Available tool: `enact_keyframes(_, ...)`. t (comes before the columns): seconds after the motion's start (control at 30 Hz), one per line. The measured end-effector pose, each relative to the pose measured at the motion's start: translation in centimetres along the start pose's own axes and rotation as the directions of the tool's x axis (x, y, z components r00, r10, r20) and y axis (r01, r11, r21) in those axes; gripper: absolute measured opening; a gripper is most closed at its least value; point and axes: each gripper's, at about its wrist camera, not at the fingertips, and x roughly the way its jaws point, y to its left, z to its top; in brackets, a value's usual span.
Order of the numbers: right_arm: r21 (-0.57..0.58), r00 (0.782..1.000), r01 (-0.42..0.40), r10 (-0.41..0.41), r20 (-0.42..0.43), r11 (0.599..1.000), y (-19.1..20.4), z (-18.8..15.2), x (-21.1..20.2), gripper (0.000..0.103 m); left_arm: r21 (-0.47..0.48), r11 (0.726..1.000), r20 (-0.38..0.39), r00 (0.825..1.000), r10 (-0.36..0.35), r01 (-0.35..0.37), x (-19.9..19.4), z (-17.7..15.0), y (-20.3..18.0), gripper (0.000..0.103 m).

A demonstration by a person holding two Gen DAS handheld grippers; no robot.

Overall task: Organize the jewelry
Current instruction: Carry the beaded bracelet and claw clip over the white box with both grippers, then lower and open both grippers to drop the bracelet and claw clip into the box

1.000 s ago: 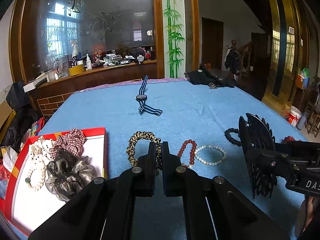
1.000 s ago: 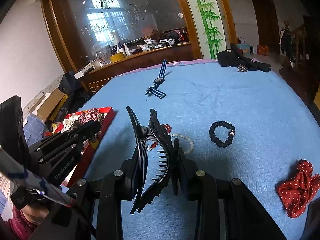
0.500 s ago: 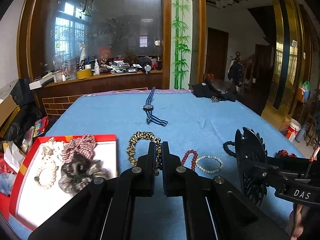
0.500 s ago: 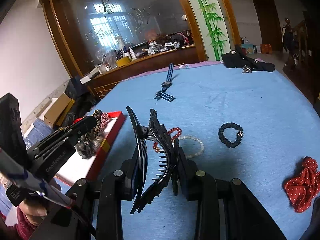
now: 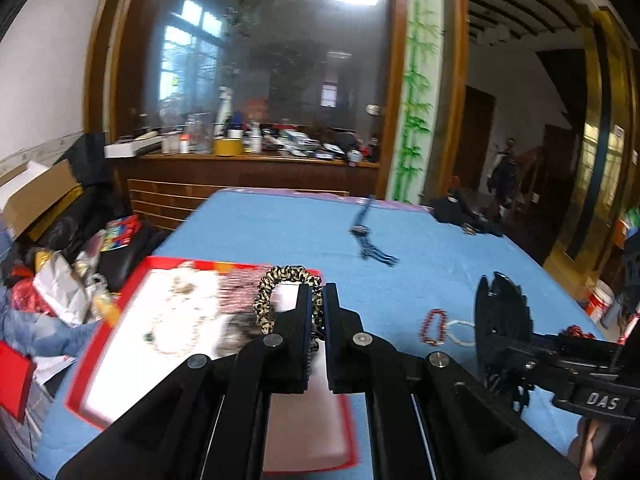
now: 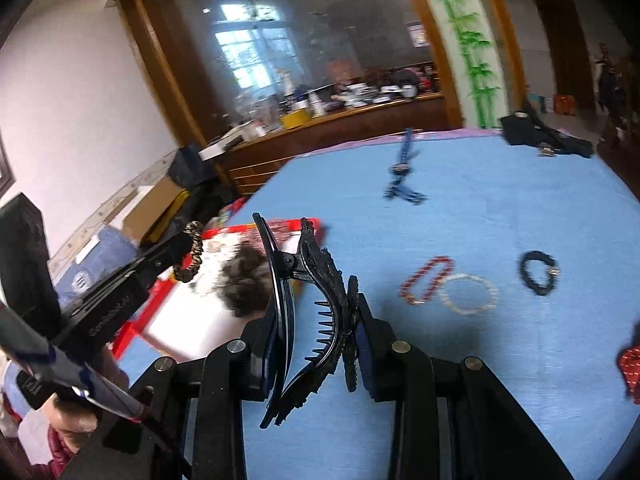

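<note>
I am working over the blue desk (image 5: 440, 264), carrying pieces toward the red tray (image 5: 120, 344) at its left edge. My left claw (image 5: 316, 304) is pinching the leopard scrunchie (image 5: 276, 284) in the air above the tray; I am planning to release only once it is hanging well inside the rim. My right claw (image 6: 320, 320) is clamping the black hair clip (image 6: 316, 308) over the desk beside the tray, waiting. The red bracelet (image 6: 426, 280) and white bracelet (image 6: 470, 294) are lying touching.

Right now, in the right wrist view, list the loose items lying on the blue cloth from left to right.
Red bead bracelet → white pearl bracelet → black bead bracelet → red polka-dot scrunchie, partly cut off by the frame edge.
</note>
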Motion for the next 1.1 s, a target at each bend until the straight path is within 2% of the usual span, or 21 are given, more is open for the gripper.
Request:
enact_keyframes(0.2, -0.047, 0.995, -0.074, 0.071, -0.066, 0.996, 4.0, -0.1, 2.3, 0.036, -0.027, 0.996, -0.024, 0.996, 0.085, -0.086, -0.7, -1.0, 5.2, 0.005)
enact_keyframes(0.3, -0.038, 0.986, -0.117, 0.112, -0.126, 0.992, 5.5, -0.3, 4.4, 0.036, -0.062, 0.992, -0.053, 0.993, 0.109, -0.112, -0.6, -1.8, 7.8, 0.005)
enact_keyframes(0.4, -0.075, 0.982, -0.099, 0.086, -0.166, 0.992, 6.9, -0.4, 6.1, 0.036, -0.09, 0.986, -0.081, 0.987, 0.135, -0.142, -0.3, -2.5, 10.0, 0.005)
enact_keyframes(0.5, -0.107, 0.98, -0.089, 0.068, -0.185, 0.99, 7.8, -0.5, 7.6, 0.036, -0.132, 0.981, -0.118, 0.985, 0.127, -0.142, 0.6, -2.9, 11.9, 0.005)
enact_keyframes(0.7, -0.202, 0.979, -0.054, 0.012, -0.203, 0.978, 9.3, -0.1, 10.8, 0.036, -0.176, 0.975, -0.177, 0.978, 0.106, -0.138, 2.5, -3.8, 13.3, 0.005)
enact_keyframes(0.8, -0.22, 0.967, -0.086, 0.029, -0.252, 0.972, 9.9, -0.3, 12.4, 0.036, -0.185, 0.973, -0.184, 0.977, 0.104, -0.139, 2.9, -4.0, 13.5, 0.005)
enact_keyframes(0.9, -0.259, 0.962, -0.081, 0.007, -0.274, 0.962, 10.3, -0.9, 13.5, 0.036, -0.19, 0.972, -0.193, 0.976, 0.101, -0.138, 3.4, -4.2, 13.5, 0.005)
enact_keyframes(1.1, -0.237, 0.945, -0.088, 0.006, -0.327, 0.968, 9.9, -1.6, 15.4, 0.036, -0.175, 0.974, -0.215, 0.971, 0.103, -0.142, 4.4, -4.4, 13.2, 0.005)
